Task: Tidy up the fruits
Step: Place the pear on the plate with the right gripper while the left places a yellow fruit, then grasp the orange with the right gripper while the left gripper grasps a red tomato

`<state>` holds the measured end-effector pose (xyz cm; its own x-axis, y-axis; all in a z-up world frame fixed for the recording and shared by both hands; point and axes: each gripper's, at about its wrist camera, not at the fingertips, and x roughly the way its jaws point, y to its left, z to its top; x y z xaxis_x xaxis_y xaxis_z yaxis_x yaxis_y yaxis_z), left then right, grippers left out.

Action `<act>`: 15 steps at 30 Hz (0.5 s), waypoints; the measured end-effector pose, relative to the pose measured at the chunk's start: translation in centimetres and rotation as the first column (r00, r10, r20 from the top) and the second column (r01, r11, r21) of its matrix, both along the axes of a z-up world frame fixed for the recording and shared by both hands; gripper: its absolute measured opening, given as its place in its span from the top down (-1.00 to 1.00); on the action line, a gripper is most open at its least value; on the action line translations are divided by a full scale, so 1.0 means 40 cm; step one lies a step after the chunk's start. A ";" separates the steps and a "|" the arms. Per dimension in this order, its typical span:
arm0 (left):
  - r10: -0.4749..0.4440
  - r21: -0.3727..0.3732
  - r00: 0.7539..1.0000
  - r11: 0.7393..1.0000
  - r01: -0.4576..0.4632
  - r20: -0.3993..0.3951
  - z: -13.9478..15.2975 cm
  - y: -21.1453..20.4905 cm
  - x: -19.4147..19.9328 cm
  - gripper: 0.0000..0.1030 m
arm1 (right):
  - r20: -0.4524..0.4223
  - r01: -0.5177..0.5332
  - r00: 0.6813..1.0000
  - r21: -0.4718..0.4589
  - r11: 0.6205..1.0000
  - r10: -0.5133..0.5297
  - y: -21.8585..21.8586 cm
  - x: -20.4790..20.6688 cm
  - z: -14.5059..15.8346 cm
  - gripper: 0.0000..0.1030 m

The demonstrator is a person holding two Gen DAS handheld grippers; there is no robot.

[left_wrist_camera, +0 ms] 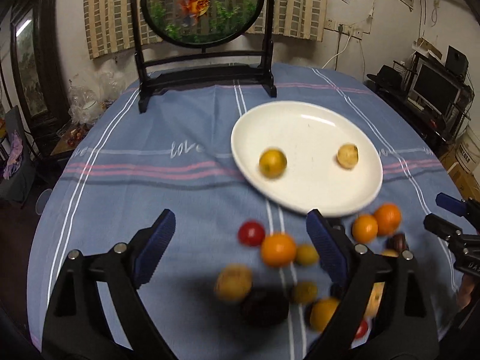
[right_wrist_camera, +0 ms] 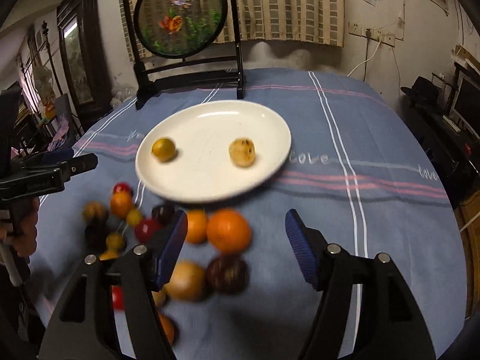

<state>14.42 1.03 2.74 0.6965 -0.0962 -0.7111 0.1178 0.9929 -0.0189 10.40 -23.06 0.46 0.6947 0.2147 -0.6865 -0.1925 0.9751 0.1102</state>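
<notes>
Both jaws stand spread wide and hold nothing. The left gripper (left_wrist_camera: 240,252) hangs over a loose heap of fruit on the table; between its ribbed blue pads sit a red tomato-like fruit (left_wrist_camera: 251,233), a round orange (left_wrist_camera: 278,249) and smaller yellow ones. The right gripper (right_wrist_camera: 237,246) hovers beside the same heap, with a large orange (right_wrist_camera: 228,231) and a dark, mottled fruit (right_wrist_camera: 227,273) inside its open span. The frames are blurred, so finer skin detail cannot be told.

Just beyond the heap lies a smooth, glossy white oval plate (left_wrist_camera: 339,207). On it rest only two pieces, well apart: a yellow-green round fruit (left_wrist_camera: 272,163) and a pale, speckled one (left_wrist_camera: 348,156). By this count the sorting looks barely begun; a dozen or so fruits remain off the plate.

The table wears a blue woven cloth (left_wrist_camera: 150,180) with white and pink stripes. At the far edge stands a black wooden frame holding a round goldfish panel (left_wrist_camera: 204,6).
</notes>
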 end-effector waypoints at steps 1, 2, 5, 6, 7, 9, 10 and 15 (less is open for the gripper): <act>0.003 0.002 1.000 1.000 -0.003 -0.004 -0.009 0.005 -0.024 -0.77 | -0.011 -0.008 1.000 0.006 1.000 0.008 -0.002 -0.030 -0.011 -0.32; 0.011 0.008 1.000 1.000 -0.011 -0.007 -0.020 0.011 -0.056 -0.77 | -0.018 -0.013 1.000 0.010 1.000 0.013 -0.002 -0.051 -0.019 -0.32; 0.029 0.002 1.000 1.000 -0.029 -0.010 -0.040 0.028 -0.122 -0.78 | -0.028 -0.024 0.999 0.008 1.000 0.024 0.010 -0.115 -0.040 -0.32; 0.034 -0.005 0.999 0.999 -0.034 -0.013 -0.047 0.033 -0.147 -0.79 | -0.026 -0.032 0.999 0.009 0.999 0.032 0.014 -0.131 -0.041 -0.32; 0.038 -0.013 0.999 0.999 -0.038 -0.017 -0.052 0.037 -0.165 -0.80 | -0.024 -0.044 0.999 0.010 0.999 0.045 0.023 -0.149 -0.046 -0.33; 0.044 -0.033 0.999 0.998 -0.045 -0.032 -0.064 0.043 -0.198 -0.82 | -0.022 -0.066 0.998 0.008 0.998 0.066 0.043 -0.175 -0.052 -0.33; 0.048 -0.042 0.998 0.998 -0.049 -0.043 -0.071 0.047 -0.211 -0.82 | -0.025 -0.076 0.997 0.012 0.997 0.077 0.055 -0.188 -0.056 -0.33; 0.055 -0.056 0.995 0.997 -0.060 -0.078 -0.097 0.051 -0.243 -0.82 | -0.043 -0.103 0.994 -0.011 0.995 0.102 0.096 -0.223 -0.080 -0.33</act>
